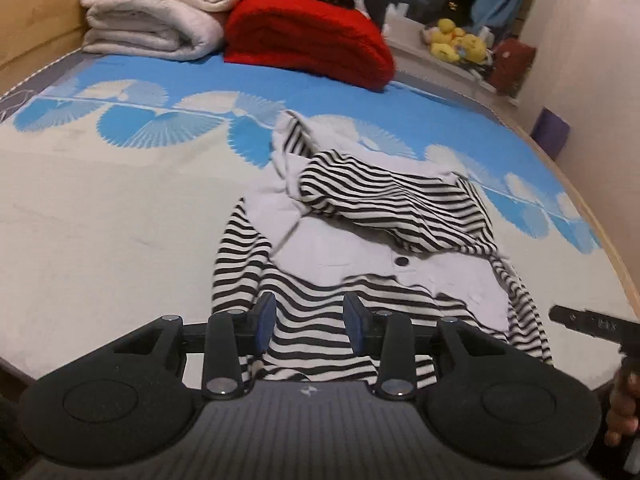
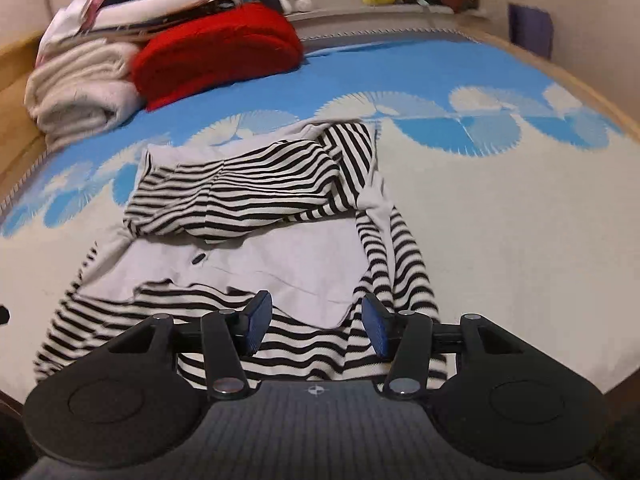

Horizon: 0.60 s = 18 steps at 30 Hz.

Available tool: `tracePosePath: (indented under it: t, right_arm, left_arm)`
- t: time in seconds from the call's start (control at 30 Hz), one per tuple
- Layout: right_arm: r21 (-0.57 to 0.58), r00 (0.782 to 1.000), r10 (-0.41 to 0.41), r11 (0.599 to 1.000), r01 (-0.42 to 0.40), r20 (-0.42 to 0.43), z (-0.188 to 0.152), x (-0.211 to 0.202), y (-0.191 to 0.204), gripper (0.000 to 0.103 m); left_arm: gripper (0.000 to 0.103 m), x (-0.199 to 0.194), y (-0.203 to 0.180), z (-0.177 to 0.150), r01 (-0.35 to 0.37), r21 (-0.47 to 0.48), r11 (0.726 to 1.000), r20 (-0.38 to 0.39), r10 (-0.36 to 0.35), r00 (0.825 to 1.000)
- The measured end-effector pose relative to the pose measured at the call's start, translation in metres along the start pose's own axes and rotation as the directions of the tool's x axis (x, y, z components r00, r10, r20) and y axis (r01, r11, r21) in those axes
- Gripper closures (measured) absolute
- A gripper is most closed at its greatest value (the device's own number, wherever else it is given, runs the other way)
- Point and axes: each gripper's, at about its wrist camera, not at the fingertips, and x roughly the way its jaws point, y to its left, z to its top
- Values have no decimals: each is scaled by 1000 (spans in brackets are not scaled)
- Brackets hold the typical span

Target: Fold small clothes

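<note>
A small black-and-white striped garment with a pale grey front panel (image 1: 360, 240) lies spread on the bed, its upper part folded down over the middle. A dark button (image 1: 401, 261) shows on the grey panel. It also shows in the right wrist view (image 2: 256, 240). My left gripper (image 1: 310, 322) is open above the garment's near striped hem, holding nothing. My right gripper (image 2: 316, 326) is open above the near hem on the garment's right side, holding nothing. Part of the right gripper (image 1: 588, 326) shows at the right edge of the left wrist view.
The bed cover (image 1: 100, 220) is pale with a blue fan pattern. A folded white blanket (image 1: 152, 12) and a red blanket (image 1: 308, 40) are stacked at the far end. Yellow plush toys (image 1: 456, 40) sit on a ledge. A wooden bed rail (image 1: 624, 280) runs along the right.
</note>
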Motion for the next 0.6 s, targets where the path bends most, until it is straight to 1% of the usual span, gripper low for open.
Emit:
tracePosePath:
  t: [0.13,0.17,0.2,0.27,0.3,0.37,0.47,0.5,0.53,0.6]
  right_arm:
    - [53,999,-28,998,30,-36,-2,15,-8,51]
    - [69,998,-34,997,38,-51,-1,18,-9,51]
    - [93,998,-30,995,36,-62,-1,21,-11,51]
    - [121,997,-13,992,22,-70,0,24,-13,51]
    - [117,998,-13,993,21,-67,-1,24,-14,51]
    - [78,998,-25,997,30,-59,-4,24,-13,51]
    - [36,998,-42,998,44,-48,-14,27,-19,51]
    - [28,995,-63,997,66,-73,-18,32,-22,51]
    - [37,991,-83,995,87,-101,-19,36,-25,51]
    - [69,994,-57,996,63,-89,-18,37,-32,51]
  left_arm:
    - [62,15,-8,-21,-16,120,993,16,15,1000]
    - [62,23,-10,-25,-35,156,987,5,35,999]
    - [66,30,-12,-26,-52,166,985,-10,54,998]
    - [66,37,-10,-26,-22,151,988,-8,23,1000]
    - [66,39,-10,-25,-15,155,988,-9,17,1000]
    - [66,43,-10,-25,-20,170,985,-10,22,1000]
    - [66,48,-8,-25,-23,162,987,-33,29,999]
    - [66,50,-8,-25,-22,157,987,-38,28,999]
    - [66,52,-8,-24,-23,154,988,-40,29,999]
    - [66,53,-9,-22,-30,151,988,-37,36,999]
